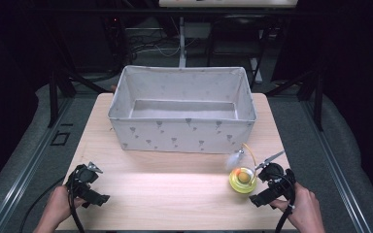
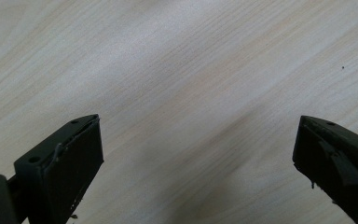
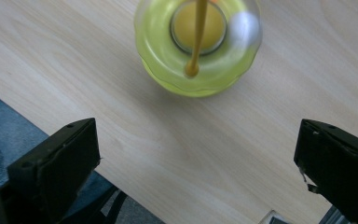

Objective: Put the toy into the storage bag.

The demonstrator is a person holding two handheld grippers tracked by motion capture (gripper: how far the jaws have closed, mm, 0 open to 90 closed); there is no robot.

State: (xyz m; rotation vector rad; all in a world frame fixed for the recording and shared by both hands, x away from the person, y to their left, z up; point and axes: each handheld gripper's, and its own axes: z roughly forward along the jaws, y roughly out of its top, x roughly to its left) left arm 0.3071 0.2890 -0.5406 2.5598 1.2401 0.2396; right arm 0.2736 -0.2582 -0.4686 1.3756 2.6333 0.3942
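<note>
A yellow-green round toy (image 1: 243, 180) with an orange ball in its middle and a thin wand with a feather sits on the wooden table (image 1: 175, 179) at the front right. In the right gripper view the toy (image 3: 198, 46) lies just ahead of the open jaws, and nothing is between them. My right gripper (image 1: 267, 187) is held right beside the toy, at its right. My left gripper (image 1: 85, 187) hovers over the front left of the table, and my left gripper (image 2: 196, 154) has its jaws wide open over bare wood.
A large grey fabric box (image 1: 182, 109) with a small pattern stands open at the back middle of the table. The table's front edge (image 3: 121, 186) is close under the right gripper, with floor beyond it.
</note>
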